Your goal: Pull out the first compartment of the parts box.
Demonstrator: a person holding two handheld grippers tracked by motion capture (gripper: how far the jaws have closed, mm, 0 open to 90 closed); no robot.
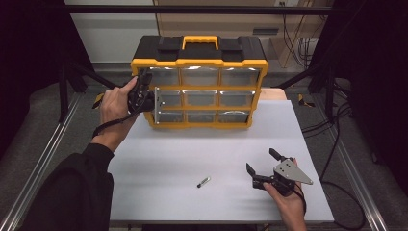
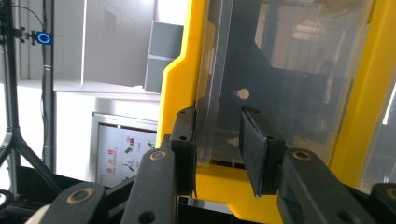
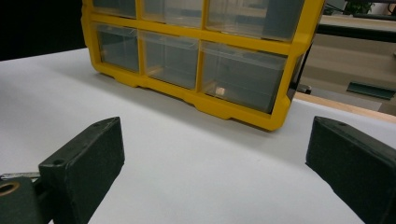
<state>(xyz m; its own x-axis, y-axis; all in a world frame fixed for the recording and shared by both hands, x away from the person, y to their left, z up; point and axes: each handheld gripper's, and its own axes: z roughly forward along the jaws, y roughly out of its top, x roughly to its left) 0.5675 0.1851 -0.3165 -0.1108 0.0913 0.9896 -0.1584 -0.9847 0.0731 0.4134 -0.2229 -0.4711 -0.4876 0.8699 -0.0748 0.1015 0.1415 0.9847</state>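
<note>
So there's a white table (image 1: 192,159) with a big yellow-and-black organizer box (image 1: 199,62) standing upright at the far end, carry handle on top, nine clear little drawers in a three-by-three grid facing the person. It's the kind of parts cabinet you'd keep screws in.

The person's left hand (image 1: 113,103) is up at the left edge of the box, with the left gripper (image 1: 149,99) pushed right against the middle row. The left-column middle drawer (image 1: 168,98) looks slid out a bit toward the person; its clear front sticks out past the yellow frame. In the left gripper view you can see it properly: the two black jaws sit on either side of the drawer's clear plastic lip (image 2: 212,93), closed in on it, one pad on each face. So that gripper is clamped onto the drawer.

The right gripper (image 1: 262,166) is down near the front right of the table, held low in the right hand (image 1: 286,199), well apart from the box. Its jaws are spread wide with nothing between them, just bare tabletop, pointing toward the cabinet's lower right corner.

Smallest thing: a little dark pin-like part (image 1: 203,182) lying flat on the table near the front, left of the right gripper and not touching it. Too small to tell exactly what it is.
</note>
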